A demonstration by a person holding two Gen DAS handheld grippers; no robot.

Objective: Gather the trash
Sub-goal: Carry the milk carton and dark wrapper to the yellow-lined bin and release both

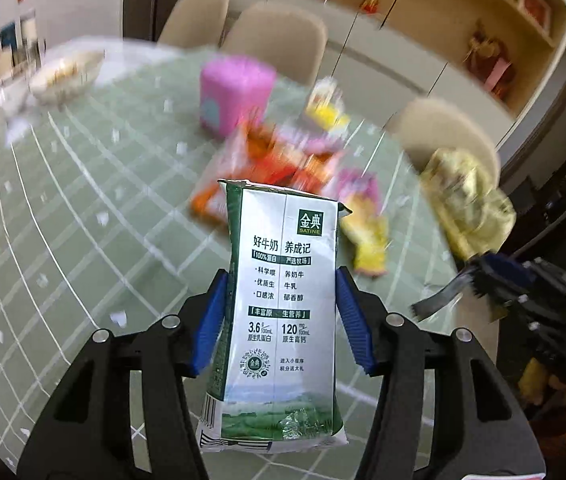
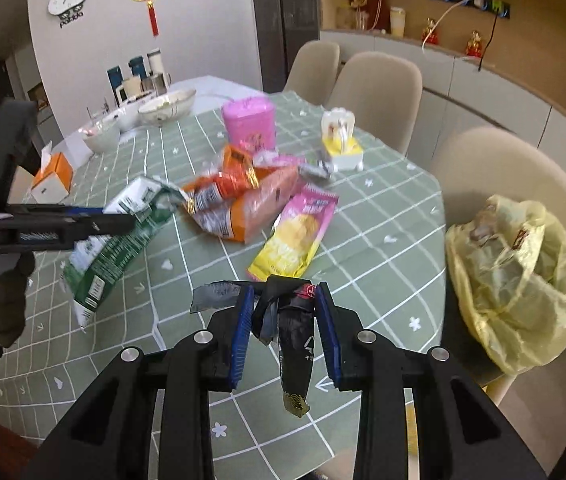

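Both claws hold trash. Left claw (image 1: 281, 312) squeezes the milk carton (image 1: 283, 300) between its blue pads, partly closed. Right claw (image 2: 283, 332) pinches a black wrapper (image 2: 295, 344), its pads closer together. Just past my right claw lies the yellow snack bag (image 2: 295, 236), then the orange wrappers (image 2: 239, 200). Off to its right waits the yellow trash bag (image 2: 515, 276). I think I must keep both grips tight while carrying over.

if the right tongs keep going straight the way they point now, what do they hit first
Probably the yellow and pink snack packet lying on the green checked tablecloth, just beyond the black wrapper that the right tongs hold. Depth is unclear, so they may meet bare cloth short of it.
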